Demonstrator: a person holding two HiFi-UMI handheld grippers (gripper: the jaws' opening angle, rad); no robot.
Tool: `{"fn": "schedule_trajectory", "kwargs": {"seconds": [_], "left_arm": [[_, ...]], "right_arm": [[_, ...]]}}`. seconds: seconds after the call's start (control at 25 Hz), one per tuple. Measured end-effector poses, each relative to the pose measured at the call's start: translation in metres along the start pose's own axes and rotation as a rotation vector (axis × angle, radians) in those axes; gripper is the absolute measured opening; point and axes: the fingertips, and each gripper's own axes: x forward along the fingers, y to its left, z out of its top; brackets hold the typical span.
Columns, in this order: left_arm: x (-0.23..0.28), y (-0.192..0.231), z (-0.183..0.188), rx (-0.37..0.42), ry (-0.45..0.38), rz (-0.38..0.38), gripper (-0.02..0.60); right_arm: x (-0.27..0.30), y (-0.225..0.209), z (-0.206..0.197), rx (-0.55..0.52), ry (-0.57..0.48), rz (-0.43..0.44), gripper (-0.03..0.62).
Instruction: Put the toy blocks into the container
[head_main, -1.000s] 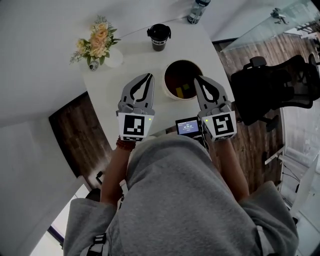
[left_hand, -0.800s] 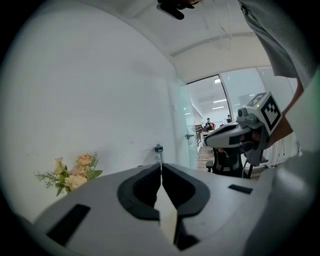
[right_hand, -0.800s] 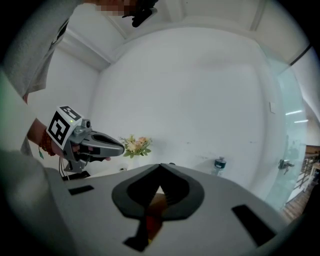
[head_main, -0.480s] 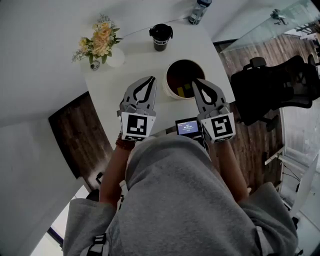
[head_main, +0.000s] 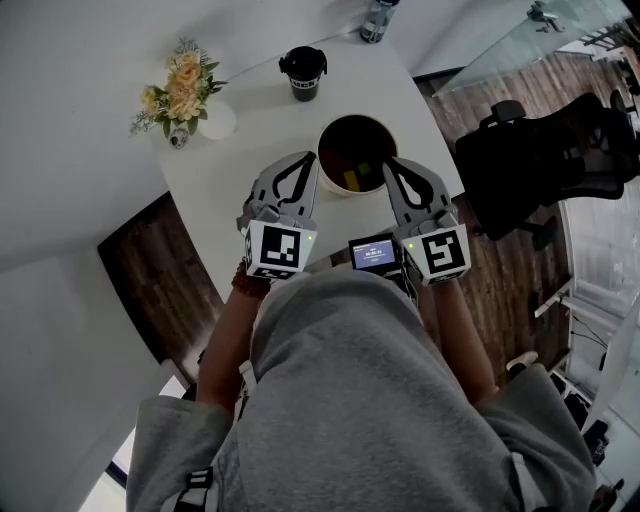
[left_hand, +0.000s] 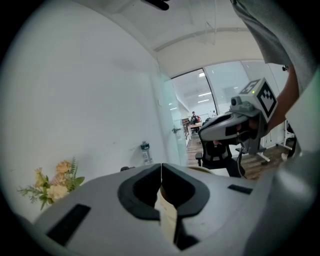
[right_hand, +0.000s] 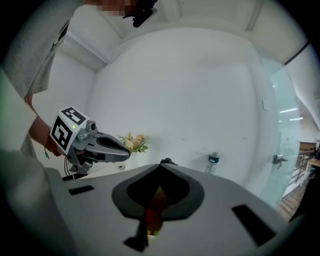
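Observation:
A round dark-lined container (head_main: 331, 135) stands on the white table (head_main: 250, 140), with a yellow block (head_main: 351, 181) and a green block (head_main: 366, 169) inside. My left gripper (head_main: 306, 158) is shut and empty, its tip just left of the container's rim. My right gripper (head_main: 388, 164) is also shut and empty, its tip at the rim's near right edge. In the left gripper view the jaws (left_hand: 161, 166) meet, and the right gripper (left_hand: 235, 125) shows beyond them. In the right gripper view the jaws (right_hand: 161, 165) meet, with the left gripper (right_hand: 100, 146) to the left.
A vase of flowers (head_main: 173, 93) stands at the table's far left. A black lidded cup (head_main: 302, 72) is behind the container and a water bottle (head_main: 374, 20) at the far edge. A small screen device (head_main: 376, 254) sits between my wrists. A black office chair (head_main: 545, 160) stands to the right.
Both grippers stay shut beside the container. The left one has edged slightly nearer its rim, and the head view has shifted a little.

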Motion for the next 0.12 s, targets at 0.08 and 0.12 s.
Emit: {"fn": "schedule_trajectory", "kwargs": {"seconds": [0.08, 0.12], "left_arm": [[0.009, -0.009, -0.005, 0.036, 0.040, -0.032, 0.011], [0.013, -0.015, -0.008, 0.058, 0.066, -0.053, 0.011]], "right_arm": [[-0.002, -0.005, -0.001, 0.007, -0.007, -0.004, 0.003], [-0.004, -0.007, -0.002, 0.011, -0.010, -0.006, 0.003]]}}
